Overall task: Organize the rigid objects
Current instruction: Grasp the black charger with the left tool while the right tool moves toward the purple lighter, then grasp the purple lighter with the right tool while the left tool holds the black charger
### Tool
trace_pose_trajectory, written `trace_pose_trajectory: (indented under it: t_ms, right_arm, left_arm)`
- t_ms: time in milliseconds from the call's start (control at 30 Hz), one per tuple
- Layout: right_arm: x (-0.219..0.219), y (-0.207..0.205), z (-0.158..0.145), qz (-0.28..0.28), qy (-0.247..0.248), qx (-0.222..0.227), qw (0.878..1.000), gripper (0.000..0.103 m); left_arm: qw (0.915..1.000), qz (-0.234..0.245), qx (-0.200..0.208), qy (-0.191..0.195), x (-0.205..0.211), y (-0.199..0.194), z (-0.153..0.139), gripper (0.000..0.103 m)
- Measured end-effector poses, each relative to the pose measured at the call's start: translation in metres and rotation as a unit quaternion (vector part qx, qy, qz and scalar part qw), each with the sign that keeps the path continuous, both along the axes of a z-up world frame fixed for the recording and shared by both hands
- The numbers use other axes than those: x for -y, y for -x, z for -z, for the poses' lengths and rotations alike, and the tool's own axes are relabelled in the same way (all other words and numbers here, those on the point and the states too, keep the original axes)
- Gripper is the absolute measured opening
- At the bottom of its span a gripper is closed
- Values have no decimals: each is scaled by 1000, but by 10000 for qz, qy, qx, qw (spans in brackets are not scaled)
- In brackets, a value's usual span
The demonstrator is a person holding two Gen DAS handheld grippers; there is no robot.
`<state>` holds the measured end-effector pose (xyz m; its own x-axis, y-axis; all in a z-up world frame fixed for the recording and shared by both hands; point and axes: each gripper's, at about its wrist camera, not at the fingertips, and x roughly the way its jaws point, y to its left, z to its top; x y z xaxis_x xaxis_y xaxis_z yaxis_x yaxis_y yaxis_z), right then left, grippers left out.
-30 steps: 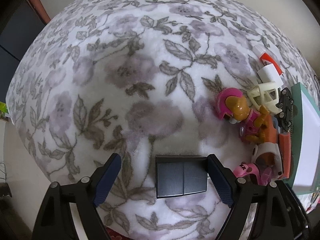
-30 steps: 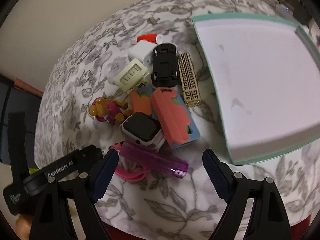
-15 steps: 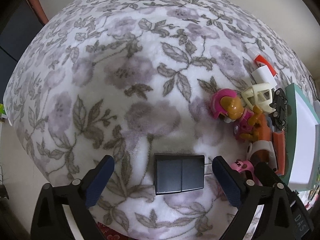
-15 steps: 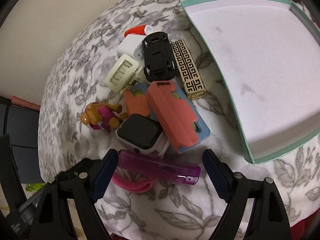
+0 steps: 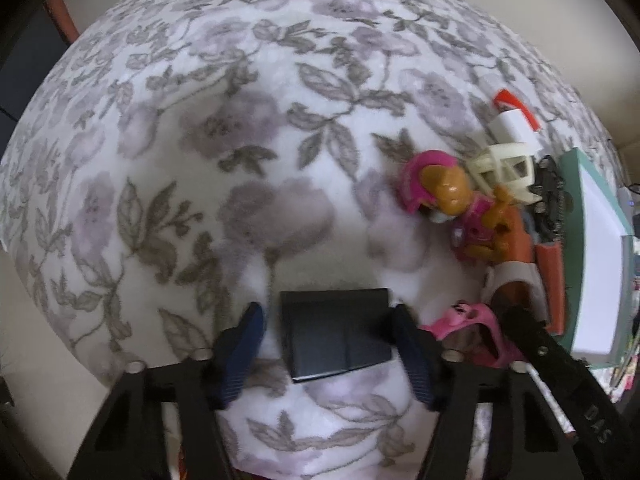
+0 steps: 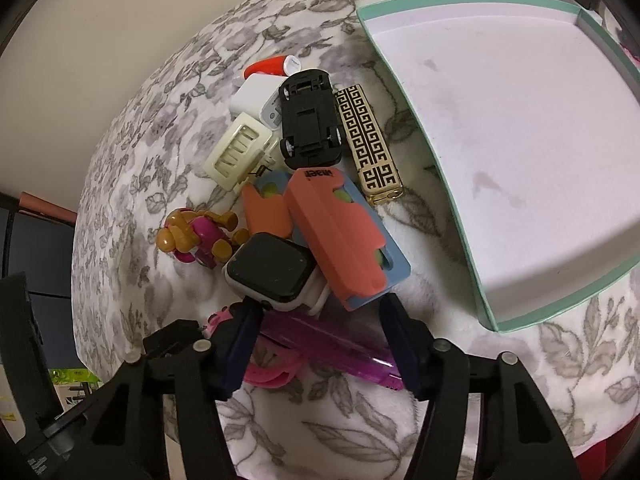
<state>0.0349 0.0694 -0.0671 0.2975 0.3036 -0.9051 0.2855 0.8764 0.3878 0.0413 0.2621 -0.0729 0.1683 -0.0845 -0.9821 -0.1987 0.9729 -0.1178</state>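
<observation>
1. Left hand-held gripper (image 5: 327,342): jaws apart, straddling the dark flat box (image 5: 335,334) on the floral blanket (image 5: 240,140). Not clamped; the box sits alone, an easy side grip.
2. Right hand-held gripper (image 6: 317,340): jaws apart over the purple lighter (image 6: 332,342), lined up across its narrow width.
3. Smartwatch (image 6: 271,271) and pink strap (image 6: 272,374) crowd the lighter; likely snag.
4. Teal-rimmed tray (image 6: 486,312) empty, just right of the pile: probable drop spot.
</observation>
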Motion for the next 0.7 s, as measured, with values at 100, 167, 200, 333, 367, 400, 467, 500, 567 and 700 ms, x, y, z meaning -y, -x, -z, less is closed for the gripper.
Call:
trace_pose_trajectory:
  t_ms: [100, 167, 200, 333, 367, 400, 467, 500, 567, 700]
  right_arm:
    - [1, 0, 0, -4, -23, 3, 10000, 60]
    - [2, 0, 0, 6, -56, -2, 10000, 60]
    - [1, 0, 0, -3, -55, -5, 10000, 60]
    - [2, 1, -1, -38, 24, -17, 10000, 53]
    - [4, 2, -1, -38, -13, -19, 10000, 51]
    - [5, 2, -1, -41, -78, -16, 10000, 47]
    - [5, 3, -1, -62, -107, -5, 9999, 44]
    - [5, 3, -1, -85, -97, -3, 9999, 43]
    - [4, 3, -2, -124, -74, 2, 9999, 41]
    - [2, 3, -1, -213, -15, -16, 9998, 39]
  left_arm:
    - [10000, 23, 6, -46, 7, -1, -2, 60]
    - [10000, 32, -11, -64, 8, -2, -3, 60]
    - [10000, 25, -16, -54, 10, -2, -3, 60]
    - [10000, -12, 0, -80, 10, -3, -5, 59]
    - [10000, -34, 6, -75, 8, -3, -6, 59]
    - [10000, -49, 11, -60, -1, -1, -6, 59]
    - [9999, -93, 25, -56, -7, -1, -8, 59]
    - [9999, -109, 33, -63, -10, -1, -8, 59]
    - [9999, -142, 42, -76, -13, -2, -8, 59]
    - [9998, -170, 62, -62, -17, -2, -12, 59]
